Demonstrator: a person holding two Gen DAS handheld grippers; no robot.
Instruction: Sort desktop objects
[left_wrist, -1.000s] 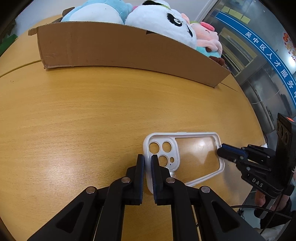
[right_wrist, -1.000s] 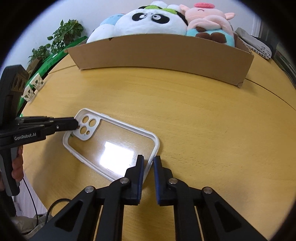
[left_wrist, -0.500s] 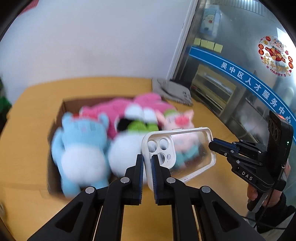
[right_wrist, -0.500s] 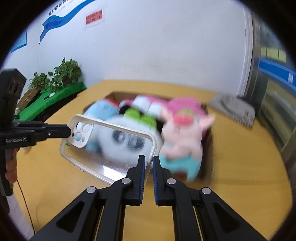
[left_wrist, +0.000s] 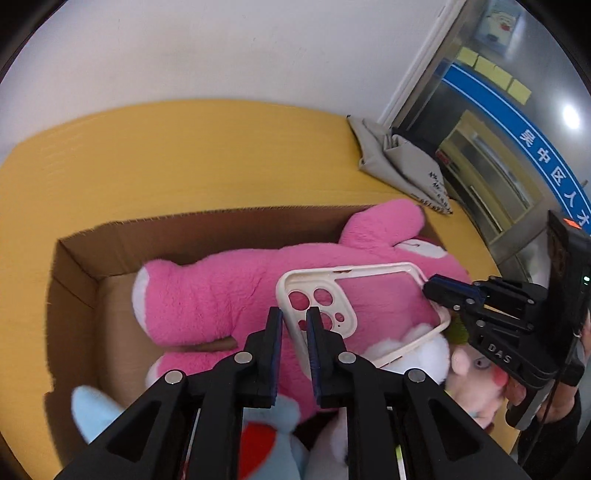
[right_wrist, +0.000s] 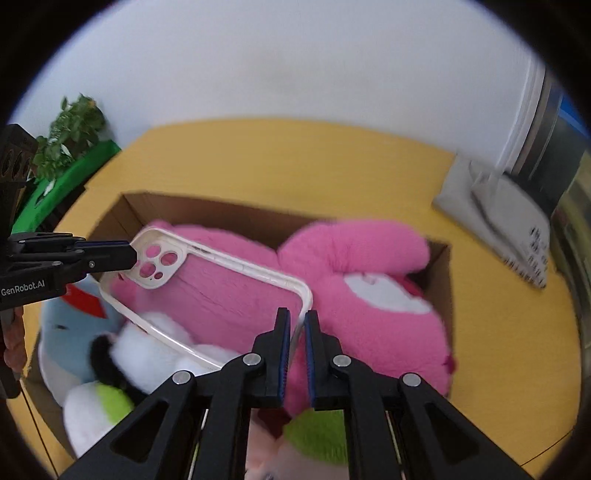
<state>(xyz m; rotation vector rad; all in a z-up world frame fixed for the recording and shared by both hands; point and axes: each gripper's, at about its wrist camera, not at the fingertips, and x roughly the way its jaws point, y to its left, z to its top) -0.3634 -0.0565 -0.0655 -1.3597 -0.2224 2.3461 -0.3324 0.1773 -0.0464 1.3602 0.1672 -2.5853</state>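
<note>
The phone case (left_wrist: 364, 314) hung level over the pink plush (left_wrist: 221, 299) in the cardboard box (left_wrist: 74, 280) on the counter (left_wrist: 184, 158), ready to drop. The right gripper (right_wrist: 296, 332) pinched its near right corner. The left gripper (left_wrist: 294, 325), jaws just easing apart, straddled the camera end.

Clear phone case (left_wrist: 373, 302) with white rim and white camera-hole block, held in the air, tilted, above the open cardboard box (left_wrist: 110, 236); box on the yellow table, packed with plush toys, a big pink one (right_wrist: 369, 280) directly beneath the case
</note>
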